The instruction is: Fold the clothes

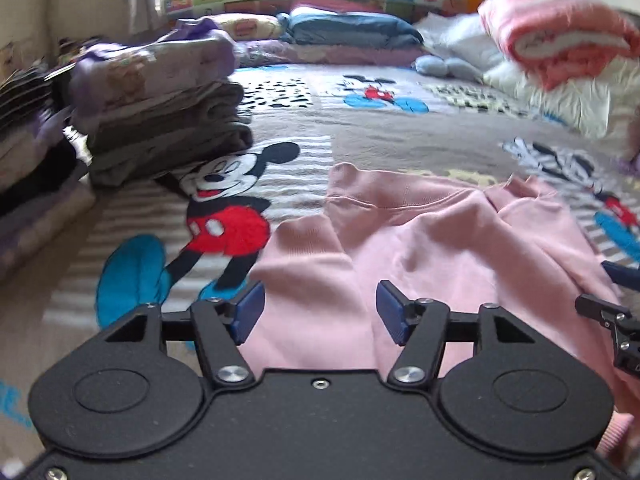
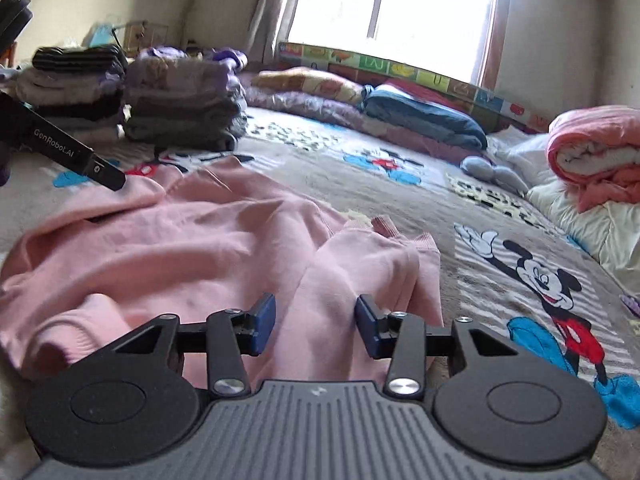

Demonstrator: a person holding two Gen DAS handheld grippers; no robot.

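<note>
A pink sweatshirt [image 1: 420,248] lies rumpled and partly folded on the Mickey Mouse bedspread [image 1: 360,128]. My left gripper [image 1: 320,312] is open over its near left part, with pink cloth between the blue pads and nothing gripped. The right gripper's fingers show at the right edge of the left wrist view [image 1: 608,312]. In the right wrist view the sweatshirt [image 2: 180,240] spreads to the left, and my right gripper [image 2: 316,324] is open above a folded sleeve or side panel. The left gripper's body [image 2: 60,148] sits at the far left.
Stacks of folded clothes [image 1: 160,108] stand at the left of the bed, also in the right wrist view [image 2: 180,100]. Pillows and a blue quilt [image 1: 352,28] lie by the window. A rolled pink blanket [image 1: 560,40] and white bedding [image 2: 592,224] are at the right.
</note>
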